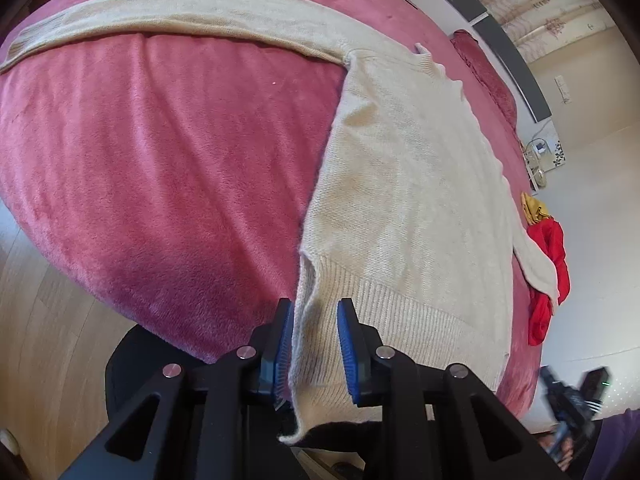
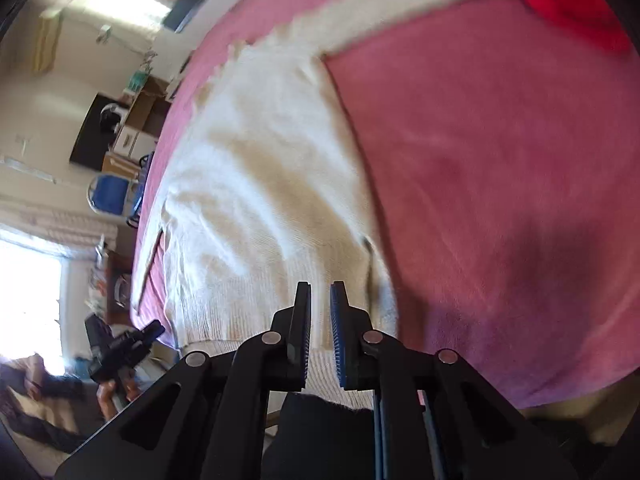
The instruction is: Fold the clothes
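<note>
Cream knit fabric fills the middle of both views: a sweater [image 1: 404, 184] is spread flat on a pink fleece blanket [image 1: 168, 168] that covers a bed. In the left wrist view one sleeve [image 1: 168, 20] is stretched far out across the blanket, away from the body of the garment, while the ribbed hem [image 1: 384, 320] lies at the near edge of the bed. The left gripper [image 1: 316, 344] is positioned at that hem corner; a fold of the ribbed edge hangs between its blue pads [image 1: 347, 344], but a gap is seen on either side of the cloth, so the jaws are parted and not clamped. A red cloth [image 1: 546, 272] and a yellow cloth [image 1: 532, 208] are bunched at the far side of the bed, and the other sleeve tip is laid over the red one. The right gripper [image 1: 572, 412] is seen blurred at the lower right of this view.

In the right wrist view, which is blurred, the right gripper [image 2: 320, 332] is held over the hem [image 2: 248, 320] at the opposite corner of the sweater [image 2: 260, 168]. Its fingers are parted with a narrow gap, and cloth is seen behind them; whether any is pinched cannot be told. The left gripper [image 2: 120, 348] appears at the lower left, beside the bed edge. A wooden floor [image 1: 52, 320] is visible below the blanket.
</note>
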Available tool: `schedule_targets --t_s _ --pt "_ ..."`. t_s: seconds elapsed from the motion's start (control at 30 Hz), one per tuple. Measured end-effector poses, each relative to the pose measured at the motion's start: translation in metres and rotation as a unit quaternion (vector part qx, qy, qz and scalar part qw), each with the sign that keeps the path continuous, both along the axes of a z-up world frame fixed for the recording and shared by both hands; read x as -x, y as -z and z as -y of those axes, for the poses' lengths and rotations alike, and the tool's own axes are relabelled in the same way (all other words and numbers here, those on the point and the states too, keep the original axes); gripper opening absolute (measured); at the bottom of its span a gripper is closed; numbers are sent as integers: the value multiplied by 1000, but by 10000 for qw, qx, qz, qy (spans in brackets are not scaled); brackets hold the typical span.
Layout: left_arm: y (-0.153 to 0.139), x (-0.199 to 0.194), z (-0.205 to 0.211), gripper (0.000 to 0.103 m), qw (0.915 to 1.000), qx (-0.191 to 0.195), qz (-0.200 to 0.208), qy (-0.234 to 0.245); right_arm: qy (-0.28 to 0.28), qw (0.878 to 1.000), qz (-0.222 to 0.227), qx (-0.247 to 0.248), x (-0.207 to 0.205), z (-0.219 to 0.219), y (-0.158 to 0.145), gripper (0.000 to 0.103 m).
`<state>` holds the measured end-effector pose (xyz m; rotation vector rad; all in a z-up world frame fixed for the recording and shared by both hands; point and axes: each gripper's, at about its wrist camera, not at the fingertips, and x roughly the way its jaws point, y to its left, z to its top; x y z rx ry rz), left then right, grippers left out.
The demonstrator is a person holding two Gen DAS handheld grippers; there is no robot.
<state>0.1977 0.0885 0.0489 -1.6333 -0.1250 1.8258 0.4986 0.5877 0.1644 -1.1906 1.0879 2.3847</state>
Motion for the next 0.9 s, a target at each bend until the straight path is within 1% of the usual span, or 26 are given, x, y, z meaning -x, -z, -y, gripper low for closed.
schedule_targets --t_s 0.03,0.07,0.1,0.13,0.17,0.2,0.23,0.27,0.33,0.37,0.43,0.5,0.57,0.6,0.67,0.7,0.73,0.77,0.9 --pt "-2 -2 1 22 10000 -24 -36 12 -2 9968 -117 -789 -7 13 -33 14" --pt "-5 -4 1 22 10000 -49 -70 26 78 9868 -297 -1590 -16 27 -62 20" --pt "-6 -5 0 22 9999 -96 -71 75 211 9694 -518 -2391 -26 42 -89 53" --pt "-7 -6 -1 22 9999 -95 -85 101 403 9494 -728 -3029 -40 54 -108 103" --pt "-7 -8 -2 22 9998 -94 -98 127 566 9324 -1034 -3416 -54 61 -117 102" --pt "-8 -9 -1 22 9998 -101 -75 142 525 9256 -1337 -3501 -61 65 -118 103" --pt "-8 -10 -2 22 9998 -113 -51 136 345 9339 -1422 -3262 -59 63 -112 103" --pt "-8 -10 -2 22 9998 -125 -28 130 143 9470 -1393 -2892 -53 58 -104 103" --pt "-8 -10 -4 22 9998 -119 -20 127 -52 9721 -1127 -2058 -43 44 -77 103" --pt "-9 -11 -3 22 9998 -135 -19 138 -124 9819 -965 -1624 -38 37 -63 103" --pt "-9 -12 -2 22 9998 -103 -33 154 -172 9908 -735 -1121 -24 29 -34 103" --pt "-8 -11 -3 22 9999 -102 -20 134 -127 9975 -622 -307 -14 18 -4 101" --pt "-8 -11 0 22 9999 -87 -30 100 -281 9975 -360 543 -3 10 22 81" --pt "-7 -11 2 22 9999 -99 -18 75 -348 9957 -285 806 1 7 34 69" --pt "-6 -9 3 22 9999 -106 30 39 -406 9953 -62 882 10 7 51 61" --pt "-5 -10 3 22 9999 -104 46 28 -425 9951 69 890 13 7 58 43" --pt "-4 -11 4 22 9999 -109 58 49 -418 9945 153 950 16 5 65 29" --pt "-4 -12 3 22 9999 -95 41 85 -395 9935 206 1044 18 4 72 27" --pt "-4 -13 0 22 9998 -57 3 190 -186 9925 317 1163 17 -3 85 27"
